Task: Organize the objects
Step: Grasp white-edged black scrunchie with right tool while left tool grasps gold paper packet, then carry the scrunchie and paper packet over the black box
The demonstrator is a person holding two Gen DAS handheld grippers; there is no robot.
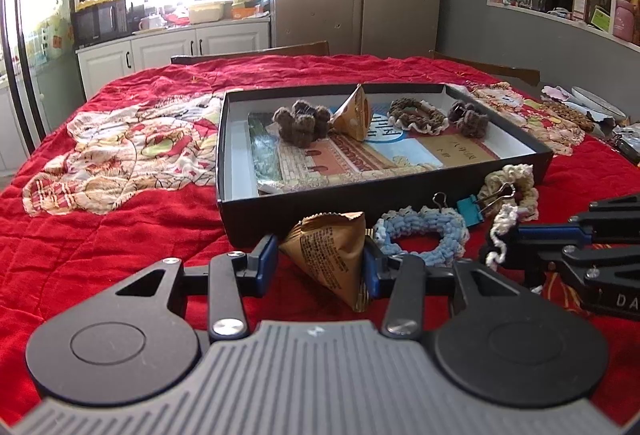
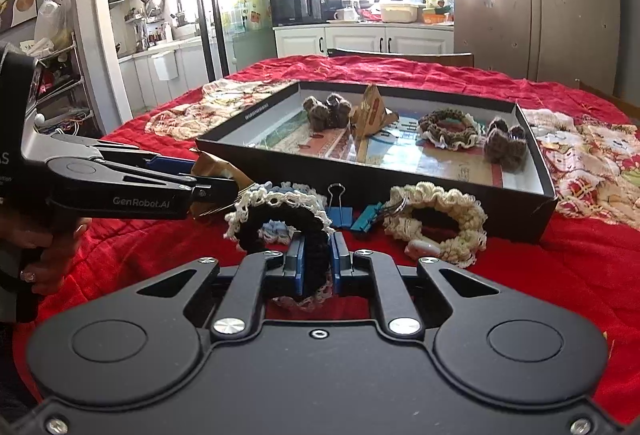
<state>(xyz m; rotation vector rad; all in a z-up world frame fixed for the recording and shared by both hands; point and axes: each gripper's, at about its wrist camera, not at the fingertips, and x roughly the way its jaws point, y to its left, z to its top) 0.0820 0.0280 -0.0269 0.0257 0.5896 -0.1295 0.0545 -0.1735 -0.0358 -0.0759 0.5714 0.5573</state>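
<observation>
My left gripper [image 1: 320, 255] is shut on a brown triangular snack packet [image 1: 332, 255], just in front of the black shallow box [image 1: 384, 211]. It also shows in the right wrist view [image 2: 208, 179]. My right gripper [image 2: 316, 255] is shut on a black crocheted scrunchie with white lace edge [image 2: 292, 215]. A light blue scrunchie [image 1: 420, 231], a cream scrunchie [image 2: 436, 219], a blue binder clip [image 2: 338, 211] and a teal binder clip [image 2: 368, 221] lie on the red quilt before the box. Inside the box lie brown scrunchies [image 1: 302, 121] and another brown packet [image 1: 356, 113].
The red quilted cloth [image 1: 120, 227] covers the table. Chair backs [image 1: 256, 53] stand at the far edge. Clutter and a dish [image 1: 596, 103] sit at the far right. Kitchen cabinets and a fridge stand behind.
</observation>
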